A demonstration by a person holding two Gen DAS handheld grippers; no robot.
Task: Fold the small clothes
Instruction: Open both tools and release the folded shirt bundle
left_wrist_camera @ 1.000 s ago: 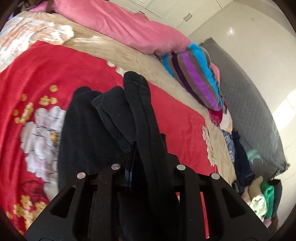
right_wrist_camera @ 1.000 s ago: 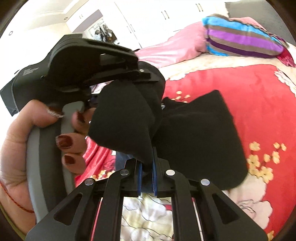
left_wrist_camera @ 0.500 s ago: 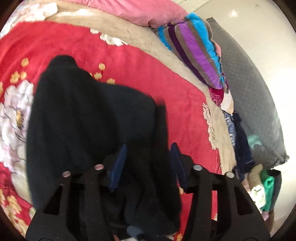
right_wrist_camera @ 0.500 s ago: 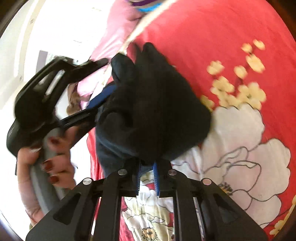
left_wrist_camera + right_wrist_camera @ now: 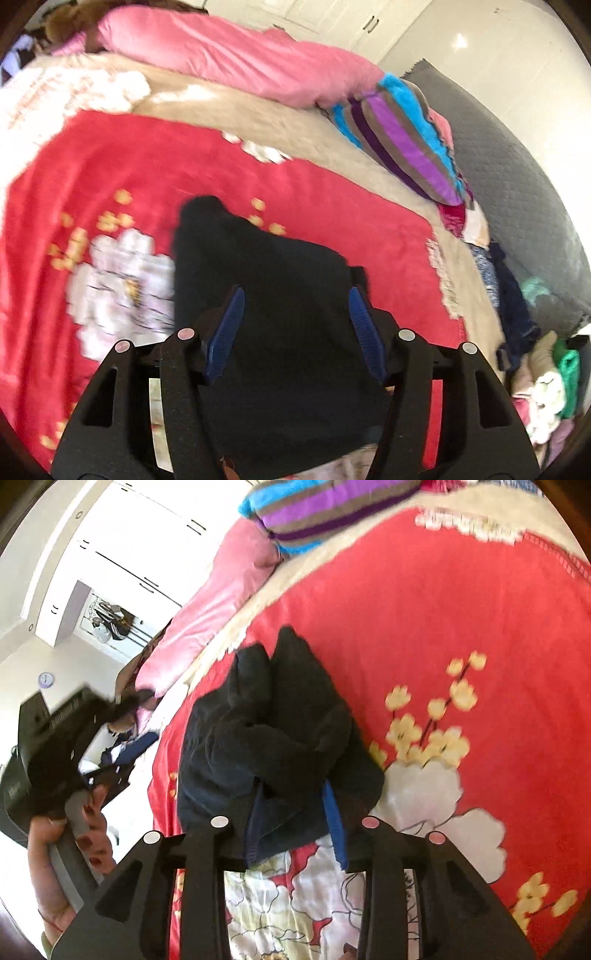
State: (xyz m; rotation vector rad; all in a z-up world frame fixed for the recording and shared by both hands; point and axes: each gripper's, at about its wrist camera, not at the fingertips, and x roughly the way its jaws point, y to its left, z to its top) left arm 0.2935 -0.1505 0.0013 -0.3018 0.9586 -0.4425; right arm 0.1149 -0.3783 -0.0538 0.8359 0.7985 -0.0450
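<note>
- A black garment (image 5: 266, 306) is seen lying bunched on a red floral blanket (image 5: 110, 177), just right of a large white flower printed on it.
- The left gripper (image 5: 295, 332) is held over the near part of the garment; its jaws are opening, the blue pads (image 5: 225, 332) stand well apart, and the dark cloth is seen between them without being pressed by either pad.
- In the right wrist view the right gripper (image 5: 291, 819) is set at the garment's near edge (image 5: 273, 731); its jaws are opening, cloth lies in the gap, and whether the pads touch it cannot be told.
- In that same view the left gripper's black body is seen at the far left, blurred, with a hand (image 5: 70, 853) wrapped round its grey handle.
- A striped cushion (image 5: 402, 147) in blue, purple and brown is placed at the far right of the bed, touching a long pink pillow (image 5: 236, 62) that runs along the far side.
- A pile of other clothes (image 5: 543, 376) is seen at the right edge, beside a grey quilted mat (image 5: 517, 192).
- White wardrobe doors (image 5: 140, 546) are seen beyond the pillow.
</note>
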